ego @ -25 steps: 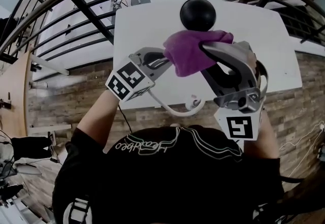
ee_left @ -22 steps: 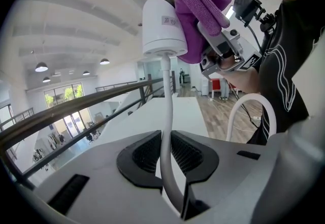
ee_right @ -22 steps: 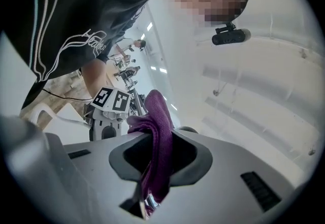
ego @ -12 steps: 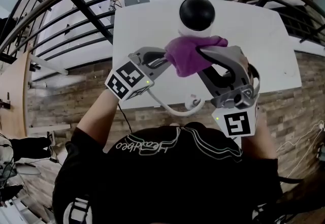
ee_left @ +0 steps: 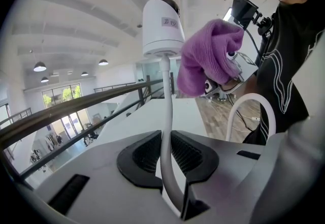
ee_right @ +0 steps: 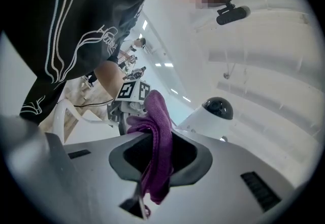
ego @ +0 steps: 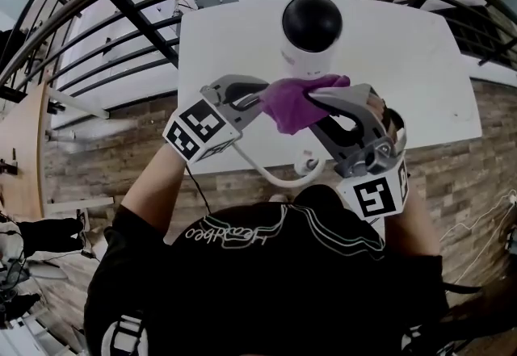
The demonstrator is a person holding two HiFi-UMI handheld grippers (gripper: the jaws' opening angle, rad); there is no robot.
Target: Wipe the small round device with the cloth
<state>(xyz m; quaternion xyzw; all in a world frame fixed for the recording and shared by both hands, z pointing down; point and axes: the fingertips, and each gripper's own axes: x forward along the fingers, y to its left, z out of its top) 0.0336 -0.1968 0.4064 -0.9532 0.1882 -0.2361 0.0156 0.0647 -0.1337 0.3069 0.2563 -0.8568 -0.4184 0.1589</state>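
The left gripper (ee_left: 165,153) is clamped on the white cable (ee_left: 165,96), holding the device (ego: 311,30) up above the tabletop (ego: 412,64), dome upward. The cloth (ego: 289,104) sits at the device's lower white body, touching or just beside it. The right gripper (ee_right: 155,149) is closed on the cloth. The wiping step appears under way. The next move calls for rubbing the cloth round the body and dome while the left grip steadies it.
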